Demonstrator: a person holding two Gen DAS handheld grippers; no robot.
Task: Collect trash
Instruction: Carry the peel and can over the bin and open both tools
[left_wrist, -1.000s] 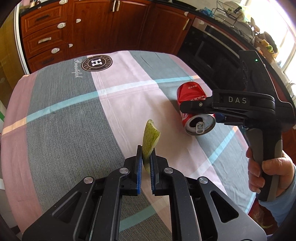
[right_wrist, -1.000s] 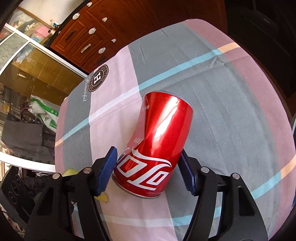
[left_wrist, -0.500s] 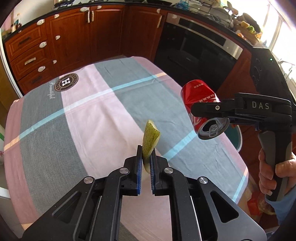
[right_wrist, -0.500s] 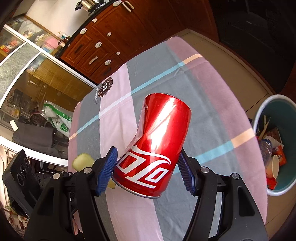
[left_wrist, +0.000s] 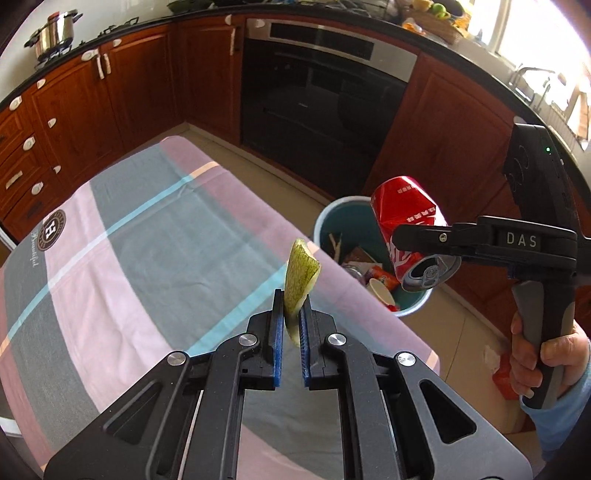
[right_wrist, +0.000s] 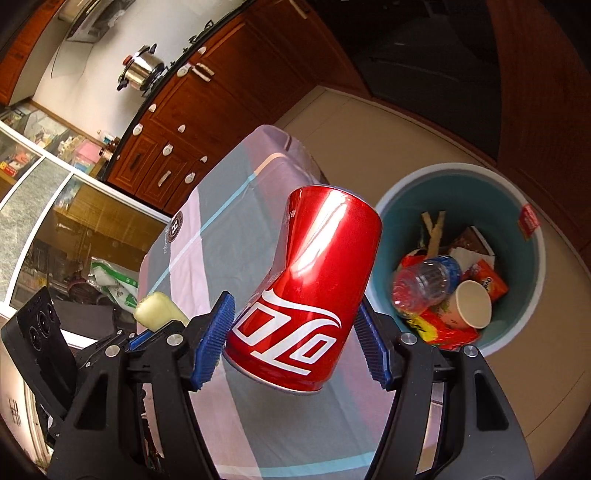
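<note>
My left gripper (left_wrist: 291, 306) is shut on a pale green melon rind (left_wrist: 300, 275), which stands up between its blue pads above the table's right edge. A dented red cola can (right_wrist: 308, 291) is clamped between the pads of my right gripper (right_wrist: 295, 328). Seen from the left wrist, the cola can (left_wrist: 408, 229) hangs in the air over the teal trash bin (left_wrist: 332, 212) on the floor beside the table. In the right wrist view the trash bin (right_wrist: 524, 295) lies just right of the can, and the melon rind (right_wrist: 157, 315) shows at lower left.
The table wears a pink, grey and blue checked cloth (left_wrist: 155, 251). The bin holds a paper cup (right_wrist: 471, 304), a plastic bottle (right_wrist: 424, 282) and wrappers. Wooden cabinets (left_wrist: 122, 96) and a dark oven (left_wrist: 317, 99) stand beyond on a beige floor. A hand (left_wrist: 546, 354) grips the right handle.
Both grippers have swung right and risen off the table with their loads. The can has gone from lying on the cloth to hanging over the bin, which has come into view.
</note>
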